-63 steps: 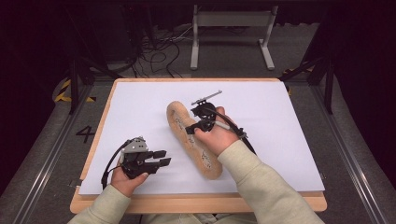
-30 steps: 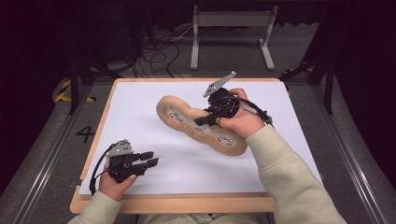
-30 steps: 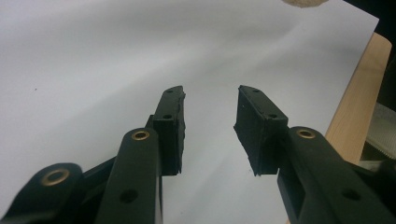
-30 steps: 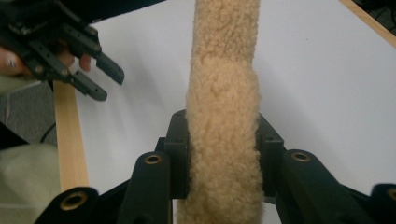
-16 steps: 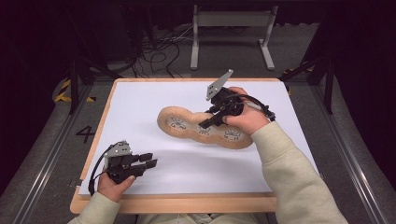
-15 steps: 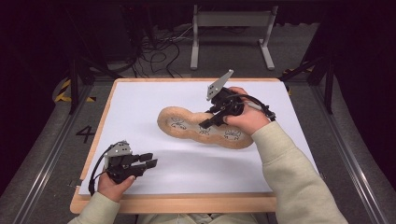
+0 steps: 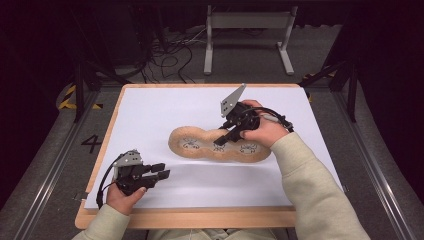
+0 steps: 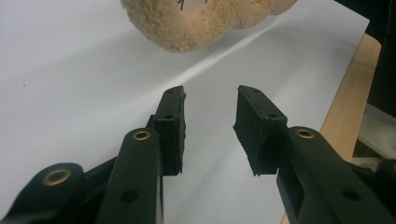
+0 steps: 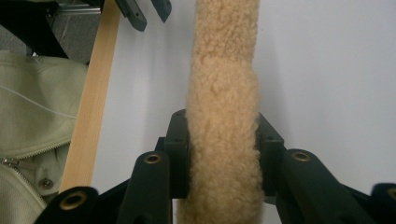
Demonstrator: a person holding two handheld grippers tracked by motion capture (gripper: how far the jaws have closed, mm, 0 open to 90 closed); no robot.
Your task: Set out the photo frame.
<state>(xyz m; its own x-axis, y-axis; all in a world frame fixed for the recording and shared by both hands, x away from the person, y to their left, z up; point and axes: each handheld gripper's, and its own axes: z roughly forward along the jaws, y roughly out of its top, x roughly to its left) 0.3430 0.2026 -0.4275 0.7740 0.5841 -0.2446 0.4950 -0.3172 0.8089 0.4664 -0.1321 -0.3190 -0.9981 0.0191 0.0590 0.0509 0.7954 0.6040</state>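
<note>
table (image 7: 150, 220): wooden board under a white sheet (image 7: 150, 110); taken as the landmark for every place below.
plush toy (image 7: 220, 146): tan, fleecy, three rounded lobes in a row. two seconds back it lay nearly lengthwise toward the person at the table's middle; now it lies crosswise, at the middle and a little to the far right.
meaning: the swing looks done or close to it; the toy seems to be settling flat on the sheet, so letting go is probably the next step.
right gripper (image 7: 226, 138): over the toy's middle lobe, moved from the table's middle toward its far right; its pads are clamped on the fleece from both sides, seen edge-on in the right gripper view.
left gripper (image 7: 159, 171): at the table's near left corner, well apart from the toy, jaws standing apart with nothing between them; it has hardly shifted.
writing: dark stitched marks on each lobe, too small to read. a painted "4" (image 7: 91, 143) on the floor left of the table.
</note>
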